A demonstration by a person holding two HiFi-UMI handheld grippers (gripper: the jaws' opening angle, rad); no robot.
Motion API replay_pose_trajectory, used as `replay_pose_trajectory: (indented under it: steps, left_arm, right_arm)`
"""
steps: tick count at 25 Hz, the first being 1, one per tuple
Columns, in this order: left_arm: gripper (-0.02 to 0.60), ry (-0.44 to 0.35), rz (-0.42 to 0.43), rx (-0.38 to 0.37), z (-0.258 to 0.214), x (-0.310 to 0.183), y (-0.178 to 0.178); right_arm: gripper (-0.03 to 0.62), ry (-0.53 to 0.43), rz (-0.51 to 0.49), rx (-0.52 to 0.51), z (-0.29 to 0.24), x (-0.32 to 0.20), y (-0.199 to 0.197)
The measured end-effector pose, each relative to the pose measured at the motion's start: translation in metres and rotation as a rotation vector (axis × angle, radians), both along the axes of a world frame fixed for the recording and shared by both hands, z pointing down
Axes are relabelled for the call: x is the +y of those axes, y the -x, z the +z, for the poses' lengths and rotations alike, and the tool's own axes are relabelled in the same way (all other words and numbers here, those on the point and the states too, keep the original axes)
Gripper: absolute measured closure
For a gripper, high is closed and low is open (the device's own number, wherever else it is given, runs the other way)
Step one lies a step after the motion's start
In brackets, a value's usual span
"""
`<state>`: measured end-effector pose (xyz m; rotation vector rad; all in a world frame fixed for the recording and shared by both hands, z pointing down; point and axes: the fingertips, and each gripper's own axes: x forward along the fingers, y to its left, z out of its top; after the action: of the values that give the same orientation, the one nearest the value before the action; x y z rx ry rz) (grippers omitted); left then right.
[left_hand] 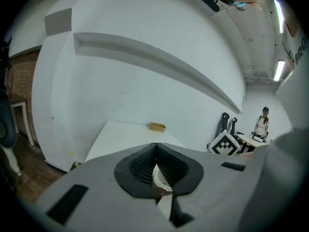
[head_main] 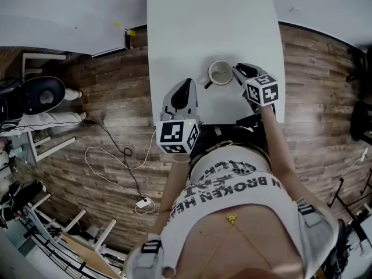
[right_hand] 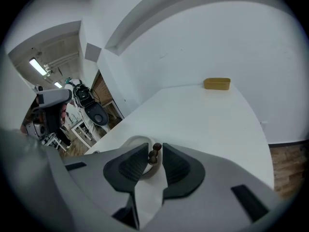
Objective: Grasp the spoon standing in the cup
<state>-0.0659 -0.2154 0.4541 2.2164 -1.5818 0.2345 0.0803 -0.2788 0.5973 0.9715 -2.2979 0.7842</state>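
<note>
White cup (head_main: pixel 220 72) is sitting on the table (head_main: pixel 174 34) in the head view, right gripper (head_main: pixel 239 70) just right of it. Left gripper (left_hand: pixel 155 150), in its own view, is showing jaws together, empty. Right gripper view alone is showing the spoon (right_hand: pixel 155 152) standing in the cup between parted jaws.

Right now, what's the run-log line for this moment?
right tongs: open, astride spoon handle standing in cup, not gripped | left tongs: shut, empty, apart from cup
</note>
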Motion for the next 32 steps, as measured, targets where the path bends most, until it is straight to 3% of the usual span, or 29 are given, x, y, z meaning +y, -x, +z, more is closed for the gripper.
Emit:
replay_pose_trajectory:
  steps: [14, 26, 32]
  left_arm:
    - [0.586, -0.003, 0.015, 0.004, -0.002, 0.006, -0.006]
    - [0.586, -0.006, 0.029, 0.007, -0.005, 0.013, -0.006]
    - [0.585, -0.017, 0.051, 0.009, -0.006, 0.016, -0.014]
  right_arm:
    - [0.543, 0.001, -0.045, -0.047, -0.009, 0.010, 0.007]
    - [0.547, -0.104, -0.166, 0.027, -0.032, 0.019, 0.017]
    - [0.548, -0.144, -0.171, 0.024, -0.048, 0.021, 0.014]
